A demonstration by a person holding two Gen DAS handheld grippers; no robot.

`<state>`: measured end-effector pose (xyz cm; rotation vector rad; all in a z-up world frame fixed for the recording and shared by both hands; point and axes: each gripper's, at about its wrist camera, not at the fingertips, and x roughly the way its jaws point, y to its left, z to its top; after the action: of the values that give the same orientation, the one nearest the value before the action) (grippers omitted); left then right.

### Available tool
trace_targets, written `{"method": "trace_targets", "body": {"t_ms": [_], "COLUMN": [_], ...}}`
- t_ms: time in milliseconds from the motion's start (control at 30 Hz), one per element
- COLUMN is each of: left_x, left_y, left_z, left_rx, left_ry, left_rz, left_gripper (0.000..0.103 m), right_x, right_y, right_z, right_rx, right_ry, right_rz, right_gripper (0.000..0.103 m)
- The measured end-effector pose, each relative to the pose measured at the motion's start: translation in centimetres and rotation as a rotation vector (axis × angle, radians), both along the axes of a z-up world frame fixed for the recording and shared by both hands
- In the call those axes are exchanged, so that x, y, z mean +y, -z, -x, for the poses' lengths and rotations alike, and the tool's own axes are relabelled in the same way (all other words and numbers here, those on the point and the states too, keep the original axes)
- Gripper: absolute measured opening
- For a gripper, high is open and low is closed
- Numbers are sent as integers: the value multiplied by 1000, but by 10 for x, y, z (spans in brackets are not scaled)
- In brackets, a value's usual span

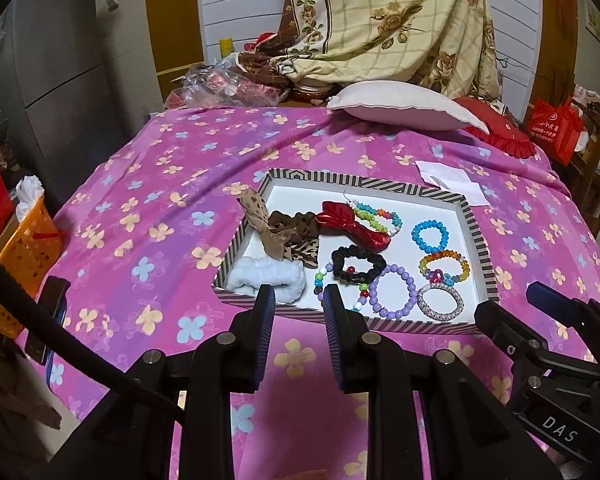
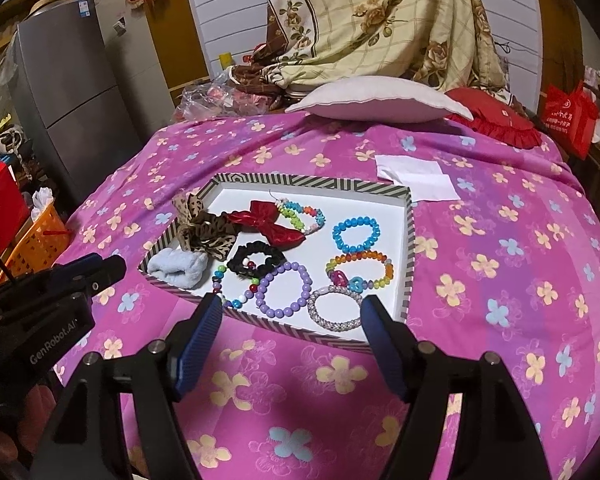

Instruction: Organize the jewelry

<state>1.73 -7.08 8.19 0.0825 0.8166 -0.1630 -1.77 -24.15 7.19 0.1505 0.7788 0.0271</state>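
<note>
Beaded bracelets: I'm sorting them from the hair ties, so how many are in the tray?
6, all in the tray's right half: neon multicolour at the back, blue, rainbow, silver, lilac, and a mixed-bead one partly under the black scrunchie.

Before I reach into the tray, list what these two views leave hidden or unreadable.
- Multicolour bead strand: in the left wrist view its near end runs behind the left gripper, its fingers apart and empty.
- Tray: in the right wrist view both near corners sit behind the right gripper, also empty.
- Leopard-print scrunchies: piled together; their number is unclear.
- Red bag: print too small to read.
</note>
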Motion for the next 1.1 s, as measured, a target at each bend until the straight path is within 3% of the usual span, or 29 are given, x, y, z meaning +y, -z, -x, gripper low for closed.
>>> {"method": "trace_targets", "body": {"t_ms": [1100], "left_x": [6], "left_y": [-7], "left_z": [5], "left_rx": [-16], "left_ry": [-6], "left_rz": [6], "left_gripper": [46], "right_x": [6], "right_y": [-4], "right_z": [4], "right_rx": [10], "right_ry": [-10], "right_rz": [10], "right_gripper": [77]}}
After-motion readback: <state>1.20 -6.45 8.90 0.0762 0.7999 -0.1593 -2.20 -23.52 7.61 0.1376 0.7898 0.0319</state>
